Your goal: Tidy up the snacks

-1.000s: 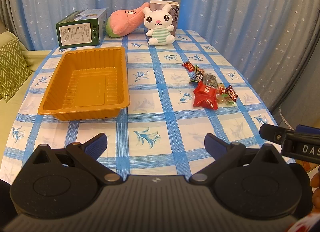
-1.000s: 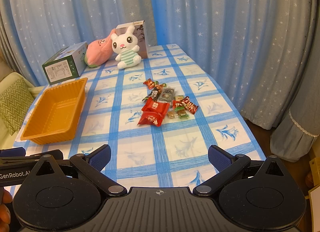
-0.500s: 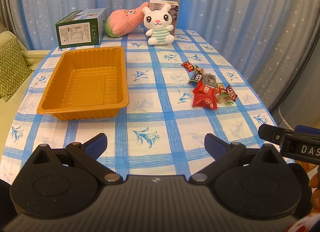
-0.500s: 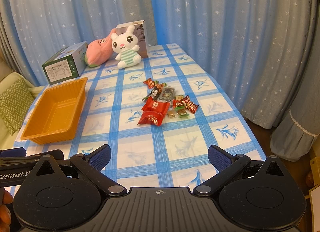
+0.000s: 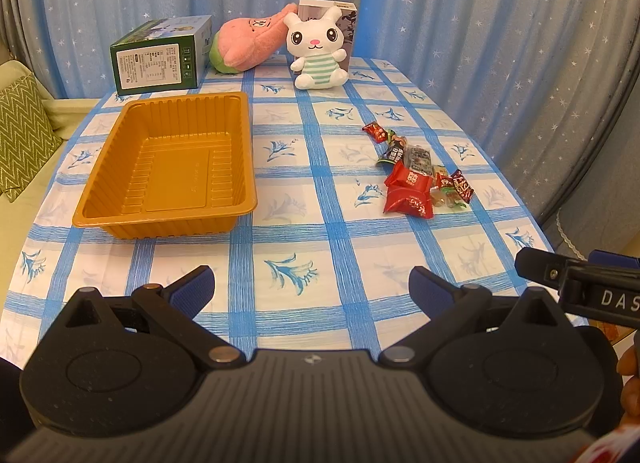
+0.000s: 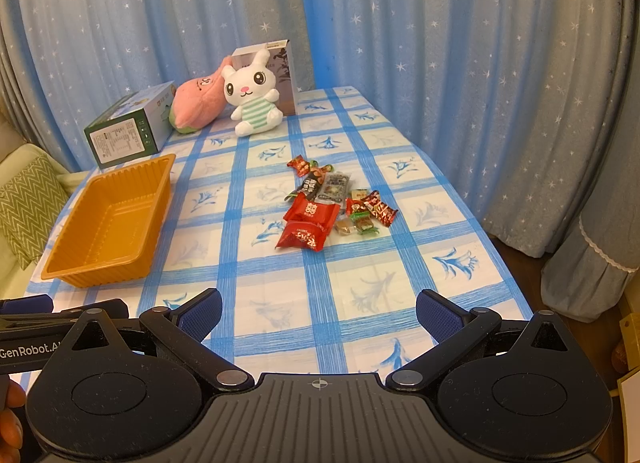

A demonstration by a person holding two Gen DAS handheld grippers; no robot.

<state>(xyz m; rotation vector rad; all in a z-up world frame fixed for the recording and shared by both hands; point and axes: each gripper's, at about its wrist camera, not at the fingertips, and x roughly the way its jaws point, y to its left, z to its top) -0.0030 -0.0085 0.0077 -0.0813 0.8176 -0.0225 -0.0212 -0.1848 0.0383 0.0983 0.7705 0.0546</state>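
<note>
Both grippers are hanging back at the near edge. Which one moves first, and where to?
Probably the right gripper: ease it forward toward the snack pile, starting with the nearest red packet. Both grippers are open and empty, the orange tray holds nothing, and the pile lies ahead of the right gripper, while the left gripper sits nearer the tray.

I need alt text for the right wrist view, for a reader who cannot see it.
The open right gripper hovers over a blue checked tablecloth, with a pile of wrapped snacks ahead. An empty orange tray sits to the left; a green box, a pink plush and a white rabbit plush stand at the far end.
</note>
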